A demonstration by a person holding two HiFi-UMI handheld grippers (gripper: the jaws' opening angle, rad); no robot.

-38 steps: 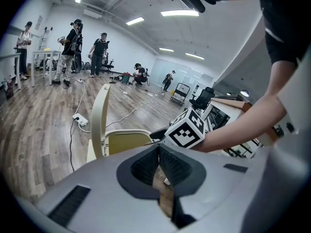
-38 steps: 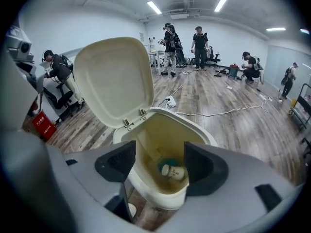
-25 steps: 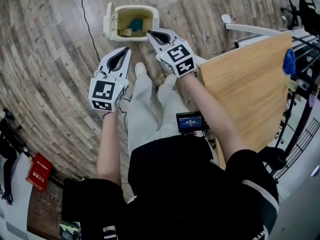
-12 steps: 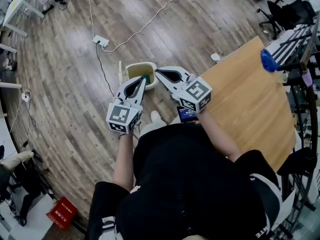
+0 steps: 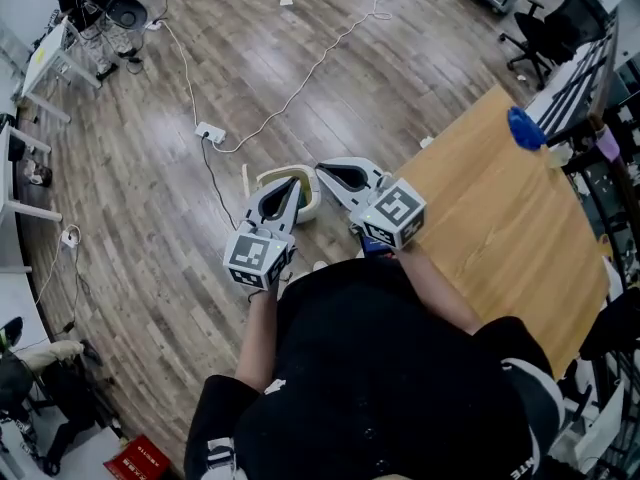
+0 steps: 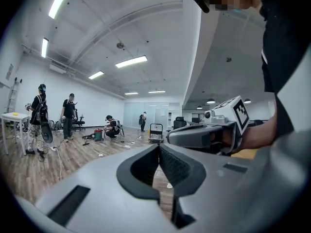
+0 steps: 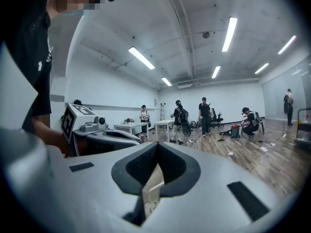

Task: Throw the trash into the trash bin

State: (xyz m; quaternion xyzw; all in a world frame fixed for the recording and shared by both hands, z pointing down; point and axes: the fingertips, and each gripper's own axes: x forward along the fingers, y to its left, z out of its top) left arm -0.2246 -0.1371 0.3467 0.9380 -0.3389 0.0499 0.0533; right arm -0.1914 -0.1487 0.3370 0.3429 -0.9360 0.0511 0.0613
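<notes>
The cream trash bin [image 5: 311, 201] stands open on the wood floor just ahead of the person, and the left gripper covers most of it in the head view. My left gripper [image 5: 296, 180] is raised in front of the chest, shut and empty, its tips over the bin. My right gripper [image 5: 321, 169] is beside it to the right, also shut and empty. In the left gripper view the jaws [image 6: 159, 146] meet, with the right gripper [image 6: 209, 130] alongside. In the right gripper view the jaws [image 7: 157, 144] are closed, and the left gripper [image 7: 109, 137] shows at the left.
A wooden table [image 5: 500, 208] stands at the right with a blue object [image 5: 522, 128] near its far corner. A power strip [image 5: 210, 132] and cables lie on the floor beyond the bin. Office chairs [image 5: 545, 28] and several people are further off.
Both grippers have risen from just above the bin to chest height and stayed shut. The head view has lifted too, so the bin looks smaller and more of the room shows.
</notes>
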